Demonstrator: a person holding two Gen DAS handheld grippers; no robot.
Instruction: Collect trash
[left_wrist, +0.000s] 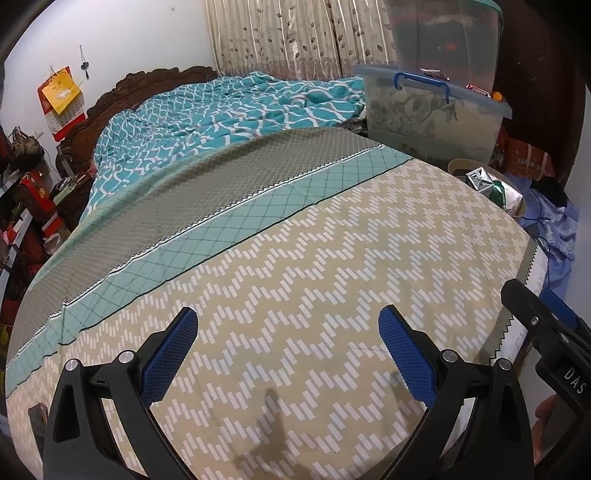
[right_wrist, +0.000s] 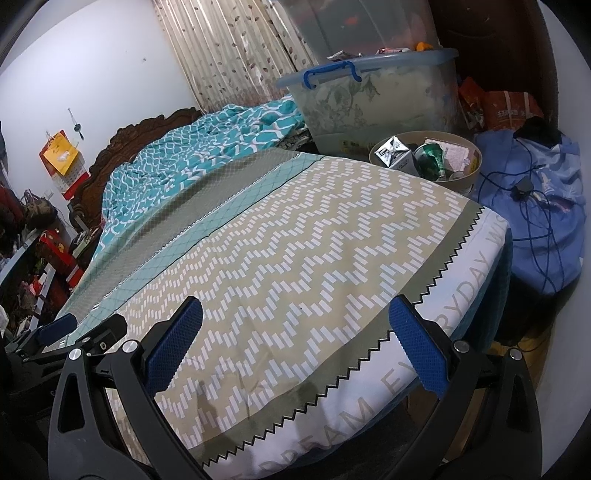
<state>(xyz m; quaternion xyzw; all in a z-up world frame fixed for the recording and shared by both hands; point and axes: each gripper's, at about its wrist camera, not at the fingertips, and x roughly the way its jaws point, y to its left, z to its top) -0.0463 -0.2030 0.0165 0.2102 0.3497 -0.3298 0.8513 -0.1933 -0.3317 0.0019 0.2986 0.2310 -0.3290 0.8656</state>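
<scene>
A round beige bin (right_wrist: 469, 177) stands past the bed's far right corner, holding a silver carton (right_wrist: 393, 151), a green wrapper (right_wrist: 432, 158) and paper scraps. The same bin (left_wrist: 517, 206) shows at the bed's right edge in the left wrist view, with the carton (left_wrist: 478, 179) on top. My left gripper (left_wrist: 288, 332) hovers open over the zigzag-patterned bedsheet (left_wrist: 314, 258), nothing between its blue pads. My right gripper (right_wrist: 295, 325) is open too, above the sheet's sawtooth border (right_wrist: 424, 295). Each gripper appears at the edge of the other's view.
A clear storage tub (right_wrist: 369, 96) with a blue handle sits beyond the bin, another tub stacked on it. A teal quilt (left_wrist: 221, 110) lies bunched by the carved headboard. A blue cloth bundle (right_wrist: 546, 221) with cables sits right of the bed. Cluttered shelves (left_wrist: 26, 206) line the left.
</scene>
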